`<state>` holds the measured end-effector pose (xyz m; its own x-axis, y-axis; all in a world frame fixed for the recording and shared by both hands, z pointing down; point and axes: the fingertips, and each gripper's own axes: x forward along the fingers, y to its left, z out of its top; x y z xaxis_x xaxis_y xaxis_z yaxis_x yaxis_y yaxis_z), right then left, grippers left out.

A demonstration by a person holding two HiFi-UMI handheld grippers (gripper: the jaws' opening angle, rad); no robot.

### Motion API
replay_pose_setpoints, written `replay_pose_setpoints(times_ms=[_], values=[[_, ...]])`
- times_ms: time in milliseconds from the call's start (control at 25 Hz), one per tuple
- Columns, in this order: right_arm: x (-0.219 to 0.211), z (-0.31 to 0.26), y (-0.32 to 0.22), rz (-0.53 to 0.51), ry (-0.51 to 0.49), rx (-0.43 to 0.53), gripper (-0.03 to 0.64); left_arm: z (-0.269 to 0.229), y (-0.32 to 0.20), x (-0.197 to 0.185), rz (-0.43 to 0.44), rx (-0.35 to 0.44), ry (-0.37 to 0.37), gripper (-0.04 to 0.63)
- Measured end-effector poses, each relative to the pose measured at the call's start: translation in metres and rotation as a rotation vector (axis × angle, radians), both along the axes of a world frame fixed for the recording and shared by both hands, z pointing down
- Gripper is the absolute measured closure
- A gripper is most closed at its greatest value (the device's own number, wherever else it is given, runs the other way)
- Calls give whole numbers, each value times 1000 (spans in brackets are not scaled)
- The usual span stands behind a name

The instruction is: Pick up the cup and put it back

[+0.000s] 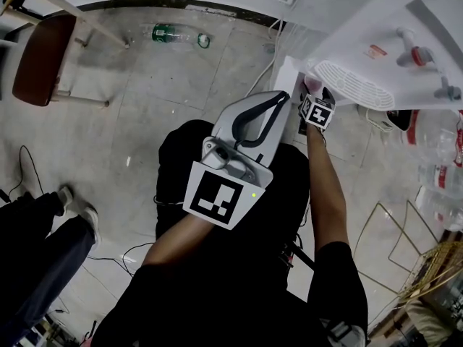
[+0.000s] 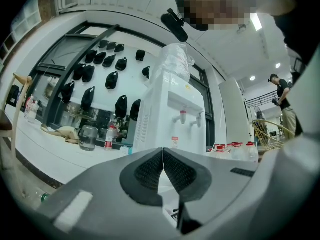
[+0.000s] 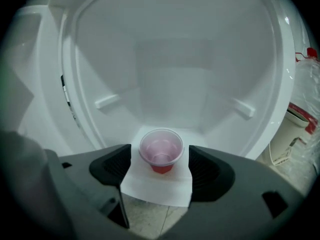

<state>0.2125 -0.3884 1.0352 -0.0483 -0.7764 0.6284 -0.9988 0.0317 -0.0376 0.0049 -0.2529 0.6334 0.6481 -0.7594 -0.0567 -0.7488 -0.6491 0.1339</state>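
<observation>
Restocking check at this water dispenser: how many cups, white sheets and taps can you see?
Cup: 1
White sheet: 1
Taps: 2
Total: 4

The person wears a black top (image 1: 217, 295) with short sleeves (image 1: 340, 266). The left gripper (image 1: 283, 96) has a smooth, pale grey shell that widens behind the fingers. Its fingers (image 2: 150, 171) are dark grey with ribbed pads. At the end farthest from the fingers sits a white marker cube (image 1: 217, 197) with a black square pattern and a small green light near one corner. The right gripper (image 3: 160, 156) has the same grey shell and dark ribbed fingers (image 3: 207, 171), and behind them a second marker cube (image 1: 317, 112) in black and white.
</observation>
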Motion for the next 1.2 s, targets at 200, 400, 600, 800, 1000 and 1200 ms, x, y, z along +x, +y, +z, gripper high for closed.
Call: replay_pose_setpoints(times_ms=[200, 400, 600, 800, 1000, 1200], values=[[9, 12, -5, 43, 6, -27, 291, 0, -3, 0, 0, -2, 5, 588], [8, 19, -6, 43, 10, -51, 308, 1, -3, -2, -1, -8, 1, 588], [11, 17, -7, 36, 31, -48, 316, 2, -1, -3, -3, -12, 5, 588], [12, 17, -5, 30, 51, -44, 322, 2, -1, -5, -7, -11, 11, 588], [12, 14, 1, 29, 53, -38, 325, 2, -2, -6, -3, -17, 20, 588], [9, 8, 8, 3, 57, -25, 327, 0, -1, -3, 2, -13, 28, 588]])
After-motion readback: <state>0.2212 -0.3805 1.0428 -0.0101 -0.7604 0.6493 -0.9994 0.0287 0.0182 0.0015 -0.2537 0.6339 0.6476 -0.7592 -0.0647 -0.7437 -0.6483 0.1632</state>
